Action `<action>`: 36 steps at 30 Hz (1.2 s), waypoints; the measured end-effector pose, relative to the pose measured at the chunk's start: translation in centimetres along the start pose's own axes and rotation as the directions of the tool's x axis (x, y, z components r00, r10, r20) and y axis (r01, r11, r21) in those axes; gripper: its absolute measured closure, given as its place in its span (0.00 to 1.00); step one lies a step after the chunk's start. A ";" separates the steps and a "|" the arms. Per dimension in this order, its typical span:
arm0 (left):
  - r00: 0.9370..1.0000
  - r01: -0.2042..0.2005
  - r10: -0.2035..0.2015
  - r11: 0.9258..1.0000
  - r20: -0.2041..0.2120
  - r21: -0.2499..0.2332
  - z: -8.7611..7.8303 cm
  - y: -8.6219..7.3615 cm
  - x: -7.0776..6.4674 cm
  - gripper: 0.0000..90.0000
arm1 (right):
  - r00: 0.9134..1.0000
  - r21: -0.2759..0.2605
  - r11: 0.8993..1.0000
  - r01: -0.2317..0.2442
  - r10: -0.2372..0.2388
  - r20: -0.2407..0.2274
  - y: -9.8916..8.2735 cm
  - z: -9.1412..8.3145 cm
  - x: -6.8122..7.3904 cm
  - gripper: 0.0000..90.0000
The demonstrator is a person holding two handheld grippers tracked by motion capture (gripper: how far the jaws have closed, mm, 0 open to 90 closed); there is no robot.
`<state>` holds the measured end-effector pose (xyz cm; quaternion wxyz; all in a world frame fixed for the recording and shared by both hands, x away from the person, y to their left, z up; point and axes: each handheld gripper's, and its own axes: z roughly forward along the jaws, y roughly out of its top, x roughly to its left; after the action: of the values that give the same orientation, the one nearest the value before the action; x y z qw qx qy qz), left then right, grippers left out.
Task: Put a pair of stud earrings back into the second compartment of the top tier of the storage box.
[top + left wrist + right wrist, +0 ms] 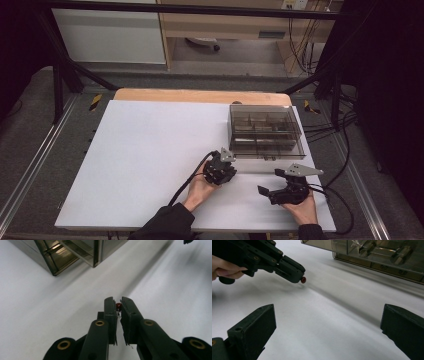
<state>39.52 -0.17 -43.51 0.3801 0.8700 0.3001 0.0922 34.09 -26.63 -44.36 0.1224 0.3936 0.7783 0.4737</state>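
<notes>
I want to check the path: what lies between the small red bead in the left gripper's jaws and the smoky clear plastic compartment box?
Only bare white table surface, as the left gripper view shows.

Dim room – grey floor (30,125), black frame (60,70), wooden cabinet (220,25), cables (300,45) behind

Left gripper (118,305) pinched nearly closed (tips low); right gripper (328,322) spread wide.

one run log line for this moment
left gripper: shut on red bead | right gripper: open, empty | compartment box: on table
</notes>
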 end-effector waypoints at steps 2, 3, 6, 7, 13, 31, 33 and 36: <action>1.000 0.002 -0.002 1.000 0.002 -0.001 -0.4 -0.1 0.0 0.92 | 1.000 0.000 1.000 0.000 0.000 -0.001 0.0 0.0 0.0 0.01; 1.000 0.000 0.000 1.000 0.001 -0.001 -0.6 -0.2 0.1 0.92 | 1.000 0.001 1.000 0.000 0.000 0.000 0.0 0.0 0.0 0.01; 1.000 -0.003 0.003 1.000 0.002 0.000 -1.3 -0.3 0.1 0.92 | 1.000 0.000 1.000 0.001 -0.001 0.001 0.0 0.0 0.0 0.01; 1.000 -0.004 0.004 1.000 0.001 0.000 -1.4 -0.4 0.1 0.92 | 1.000 0.001 1.000 0.000 0.000 0.001 0.0 0.0 0.0 0.01; 1.000 -0.012 0.012 1.000 0.002 -0.006 -2.8 -0.3 0.0 0.92 | 1.000 0.001 1.000 0.000 0.000 0.001 0.0 0.0 0.0 0.01; 0.998 -0.063 0.063 0.998 0.009 -0.020 -5.8 2.5 -0.2 0.92 | 1.000 0.003 1.000 -0.002 0.002 0.000 0.0 0.0 0.0 0.01; 0.997 -0.072 0.073 0.997 0.004 -0.022 -6.1 3.0 -0.3 0.93 | 1.000 0.003 1.000 0.000 0.000 0.001 0.0 0.0 0.0 0.01; 0.997 -0.082 0.082 0.996 0.003 -0.030 -6.5 3.9 -0.4 0.93 | 1.000 0.002 1.000 -0.002 0.002 0.000 0.0 0.0 0.0 0.01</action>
<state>38.41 1.43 -36.16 0.3893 0.8761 0.2621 0.1105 34.05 -26.64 -44.34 0.1217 0.3944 0.7784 0.4730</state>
